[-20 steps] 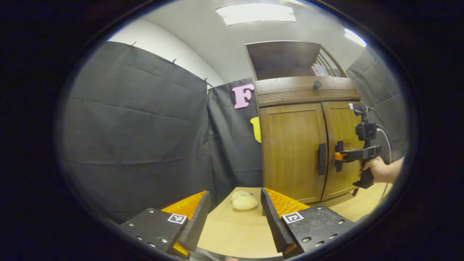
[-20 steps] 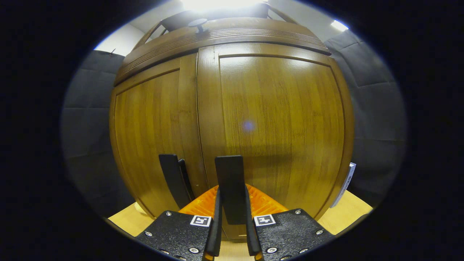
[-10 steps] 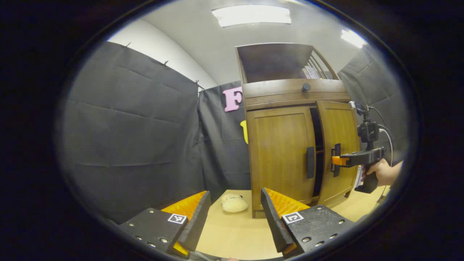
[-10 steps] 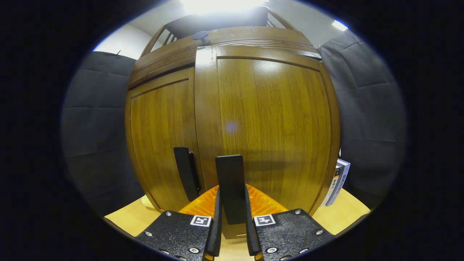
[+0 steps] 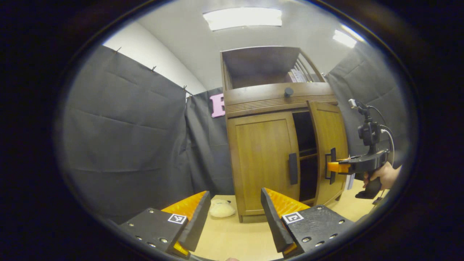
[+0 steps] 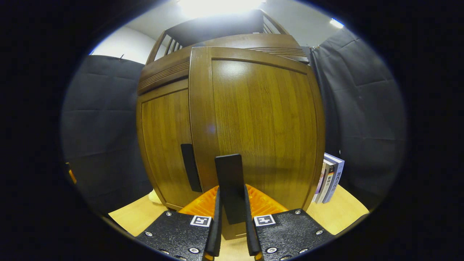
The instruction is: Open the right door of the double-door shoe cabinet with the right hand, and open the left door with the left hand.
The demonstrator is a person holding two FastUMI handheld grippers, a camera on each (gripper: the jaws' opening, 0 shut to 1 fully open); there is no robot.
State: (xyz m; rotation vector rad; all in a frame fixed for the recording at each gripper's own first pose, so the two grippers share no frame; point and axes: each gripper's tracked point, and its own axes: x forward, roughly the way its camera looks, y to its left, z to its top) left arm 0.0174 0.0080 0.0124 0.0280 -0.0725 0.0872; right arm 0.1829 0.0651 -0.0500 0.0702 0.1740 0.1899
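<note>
Right gripper view: right gripper point(image 6: 232, 232) clamps the right door's black bar handle point(image 6: 230, 188), wooden door point(image 6: 261, 123) half-swung; next, left gripper point(image 5: 233, 221), jaws apart, must reach the left door's handle point(image 5: 293, 168).

The shoe cabinet point(image 5: 268, 145) is standing on the table point(image 5: 232, 235), its right door point(image 5: 328, 145) hanging ajar beside the left door point(image 5: 261, 159). A soft toy point(image 5: 221, 209) is lying left of it; books point(image 6: 328, 177) are standing right.
</note>
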